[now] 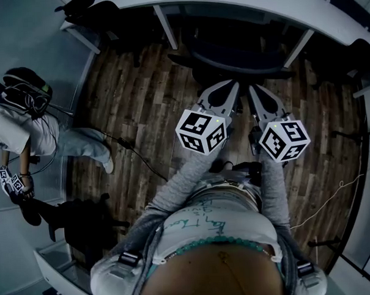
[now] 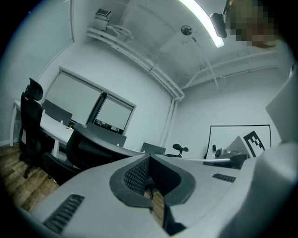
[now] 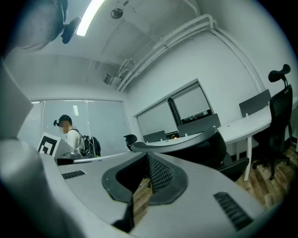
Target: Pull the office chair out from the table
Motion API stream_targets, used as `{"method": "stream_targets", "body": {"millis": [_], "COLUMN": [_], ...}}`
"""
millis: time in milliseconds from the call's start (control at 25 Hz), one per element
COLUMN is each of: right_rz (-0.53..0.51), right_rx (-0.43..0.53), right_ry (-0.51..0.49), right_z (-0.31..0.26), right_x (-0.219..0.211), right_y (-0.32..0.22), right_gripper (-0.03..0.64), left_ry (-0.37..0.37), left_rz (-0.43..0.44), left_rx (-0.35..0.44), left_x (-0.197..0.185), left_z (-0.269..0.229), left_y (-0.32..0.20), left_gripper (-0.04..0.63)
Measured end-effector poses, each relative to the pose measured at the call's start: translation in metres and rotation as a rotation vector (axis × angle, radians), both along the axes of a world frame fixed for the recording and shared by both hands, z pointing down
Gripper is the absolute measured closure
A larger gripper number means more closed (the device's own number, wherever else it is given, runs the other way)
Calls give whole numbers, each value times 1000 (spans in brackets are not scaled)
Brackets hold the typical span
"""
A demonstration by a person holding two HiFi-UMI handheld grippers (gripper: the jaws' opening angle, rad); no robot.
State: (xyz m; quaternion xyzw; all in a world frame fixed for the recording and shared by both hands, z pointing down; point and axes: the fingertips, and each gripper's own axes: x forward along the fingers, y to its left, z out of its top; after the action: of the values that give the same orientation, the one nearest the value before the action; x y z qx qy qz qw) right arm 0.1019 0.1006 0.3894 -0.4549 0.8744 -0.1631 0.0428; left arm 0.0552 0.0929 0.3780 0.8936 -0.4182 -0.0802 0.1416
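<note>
The black office chair (image 1: pixel 230 57) stands tucked under the curved white table (image 1: pixel 258 6) at the top of the head view. My left gripper (image 1: pixel 234 82) and right gripper (image 1: pixel 251 87) are side by side, held level and pointing at the chair's back, just short of it. Both are shut with nothing between their fingers. In the left gripper view the chair's mesh back (image 2: pixel 91 148) lies ahead of the shut left gripper (image 2: pixel 150 159), to its left. The right gripper view shows the chair back (image 3: pixel 207 144) beyond the shut right gripper (image 3: pixel 148 156), to its right.
Wood floor lies around me. Another person (image 1: pixel 22 126) stands at the left, with a cable (image 1: pixel 143 163) running across the floor. A second black chair (image 1: pixel 84 223) is at the lower left. Table legs (image 1: pixel 165 25) flank the chair. A headrest chair (image 2: pixel 30 121) stands further along the table.
</note>
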Motion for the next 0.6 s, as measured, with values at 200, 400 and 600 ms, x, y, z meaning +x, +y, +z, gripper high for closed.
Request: {"method": "stream_targets", "body": {"millis": [200, 400, 600], "right_rz": [6, -12, -11], "right_rx": [-8, -18, -15], "right_ry": [24, -20, -17], "right_z": [6, 5, 6], "right_x": [3, 2, 4], "right_y": [5, 7, 9], "right_gripper": [597, 597, 597], "left_ry": [5, 4, -1], "left_rz": [9, 6, 8], "left_rx": [-18, -35, -33], "left_x": [3, 4, 7], "left_z": [6, 10, 11], "left_y": [5, 6, 9], "left_gripper": [584, 584, 584]}}
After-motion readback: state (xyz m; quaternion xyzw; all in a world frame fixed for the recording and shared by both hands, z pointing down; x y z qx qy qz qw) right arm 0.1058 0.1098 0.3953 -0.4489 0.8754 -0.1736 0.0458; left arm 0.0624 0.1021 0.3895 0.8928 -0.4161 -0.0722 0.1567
